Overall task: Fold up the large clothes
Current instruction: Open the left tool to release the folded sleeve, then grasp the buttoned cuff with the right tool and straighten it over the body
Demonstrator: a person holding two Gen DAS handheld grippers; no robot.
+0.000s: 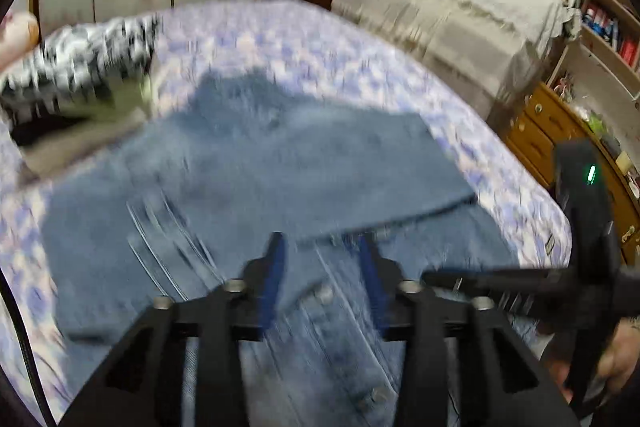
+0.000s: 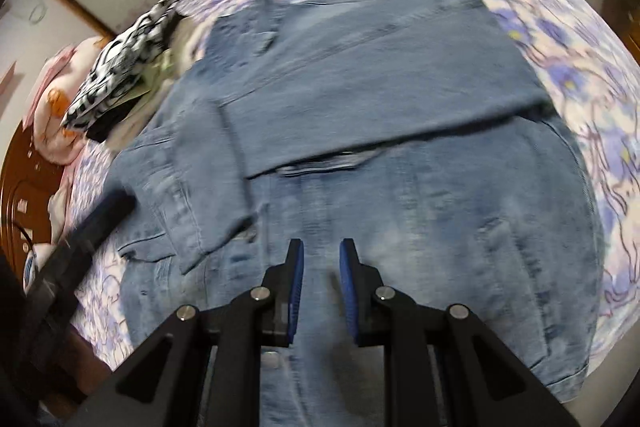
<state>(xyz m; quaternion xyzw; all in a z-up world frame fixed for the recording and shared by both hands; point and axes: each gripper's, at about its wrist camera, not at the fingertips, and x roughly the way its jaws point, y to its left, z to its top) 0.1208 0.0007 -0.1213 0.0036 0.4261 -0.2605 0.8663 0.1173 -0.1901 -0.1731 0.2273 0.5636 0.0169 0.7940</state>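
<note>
Left gripper (image 1: pixel 322 247): jaws spread, nothing between the blue pads, hanging over the denim jacket (image 1: pixel 256 163) without touching it. Right gripper (image 2: pixel 322 253): jaws apart with a narrow gap, also empty, above the jacket's lower half.

Left view only: the right gripper's black body at the right edge with a green light, a hand (image 1: pixel 616 359) on it; a covered sofa (image 1: pixel 452 11), a bookshelf (image 1: pixel 608 27) and a wooden drawer unit (image 1: pixel 548 131) beyond the bed. Heavy motion blur here.

Right view only: the left gripper's black body coming in from the left edge, a pink blanket (image 2: pixel 60 95) and a dark wooden headboard (image 2: pixel 20 195) at the far left. Sharper picture, seams readable.

Both views: jacket lies flat on the bed (image 2: pixel 568 75) with its purple flowered sheet. One sleeve is folded across the body, making a darker band over the upper half; the other sleeve is folded in at the left. Lower half faded, stitch lines and metal buttons visible. A black-and-white patterned cloth (image 2: pixel 120 67) sits bunched just off the jacket's far-left corner.
</note>
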